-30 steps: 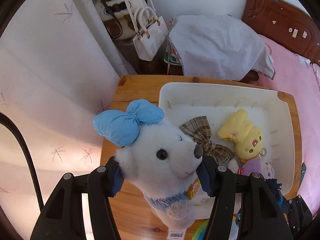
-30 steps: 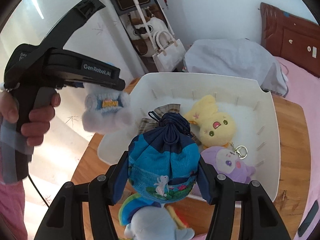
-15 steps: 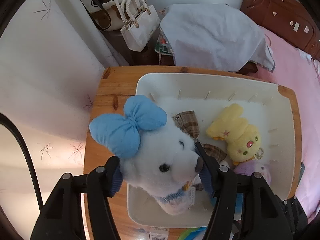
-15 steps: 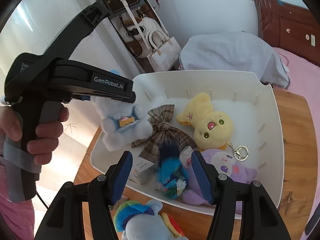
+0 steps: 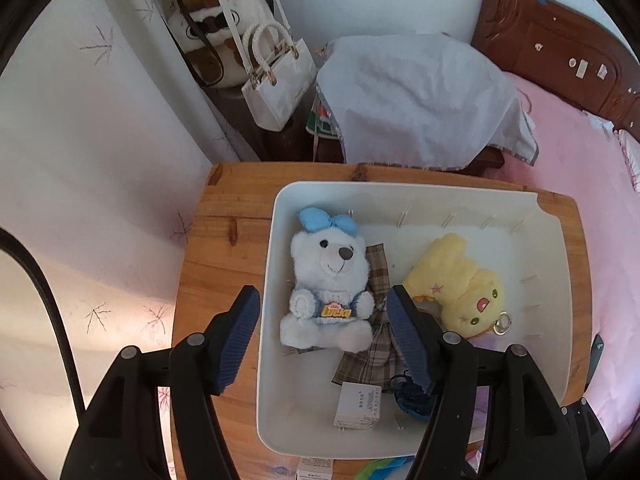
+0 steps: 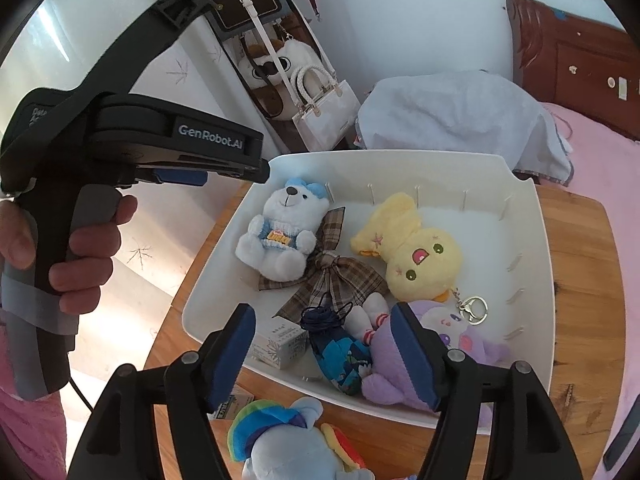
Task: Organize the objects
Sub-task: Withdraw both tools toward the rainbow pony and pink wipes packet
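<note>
— What's on the wooden tabletop (image 5: 224, 248)?

— A big white bin (image 5: 276, 360) takes up most of it, with a pink bed (image 5: 568, 168) off to the side. The toys are inside the bin.

— And the left claw (image 5: 322, 340)?

— Spread wide, gripping nothing. It hovers above the bin's near left part. The white teddy bear (image 5: 330, 280), with its blue bow, lies on its back on the bin floor, just ahead of the fingers and between their lines, clear of both pads.

— The right claw (image 6: 322, 356)?

— Also released, jaws apart, over the bin's near edge. Below and between the fingers lies a blue drawstring pouch (image 6: 338, 354), inside the bin; the purple plush (image 6: 460, 344) lies partly behind the right finger.

— What else is in there?

— A yellow chick plush (image 6: 416, 252) beside the bear, a plaid bow (image 6: 332, 268) between them and partly under the bear, and a small white box (image 6: 280, 344) by the near wall.

— Anything outside the bin?

— A rainbow-maned plush (image 6: 288, 440) on the tabletop, right under the right claw.
</note>
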`<state>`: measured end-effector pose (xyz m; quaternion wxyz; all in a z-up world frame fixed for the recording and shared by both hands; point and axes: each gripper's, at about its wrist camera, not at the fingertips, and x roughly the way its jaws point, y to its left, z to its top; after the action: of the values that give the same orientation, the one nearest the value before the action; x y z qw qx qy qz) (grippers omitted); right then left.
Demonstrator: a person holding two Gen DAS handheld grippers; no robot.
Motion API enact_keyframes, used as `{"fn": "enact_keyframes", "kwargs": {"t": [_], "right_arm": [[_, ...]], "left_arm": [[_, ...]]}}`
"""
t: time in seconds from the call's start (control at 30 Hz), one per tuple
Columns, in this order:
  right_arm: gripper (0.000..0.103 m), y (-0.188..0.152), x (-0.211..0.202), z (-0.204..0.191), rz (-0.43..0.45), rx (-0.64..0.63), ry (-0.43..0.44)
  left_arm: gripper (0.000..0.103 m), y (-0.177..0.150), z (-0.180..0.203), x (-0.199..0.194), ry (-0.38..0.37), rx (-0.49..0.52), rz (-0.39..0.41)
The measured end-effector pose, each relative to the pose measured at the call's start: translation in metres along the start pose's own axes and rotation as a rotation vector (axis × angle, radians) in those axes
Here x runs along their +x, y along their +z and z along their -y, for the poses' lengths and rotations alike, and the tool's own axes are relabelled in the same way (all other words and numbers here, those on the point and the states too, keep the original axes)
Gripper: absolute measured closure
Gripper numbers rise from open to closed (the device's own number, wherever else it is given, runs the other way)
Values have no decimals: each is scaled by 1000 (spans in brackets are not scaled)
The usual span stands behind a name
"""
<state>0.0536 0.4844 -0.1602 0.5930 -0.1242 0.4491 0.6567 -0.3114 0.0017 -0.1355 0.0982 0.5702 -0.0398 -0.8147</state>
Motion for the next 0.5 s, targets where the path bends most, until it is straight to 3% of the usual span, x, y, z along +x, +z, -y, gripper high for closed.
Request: {"fn": "enact_keyframes", "kwargs": {"t": [0.5], "right_arm": [[29, -11, -41, -16, 75, 28, -85]], "left_arm": [[33, -20, -16, -55, -65, 26, 162]]}}
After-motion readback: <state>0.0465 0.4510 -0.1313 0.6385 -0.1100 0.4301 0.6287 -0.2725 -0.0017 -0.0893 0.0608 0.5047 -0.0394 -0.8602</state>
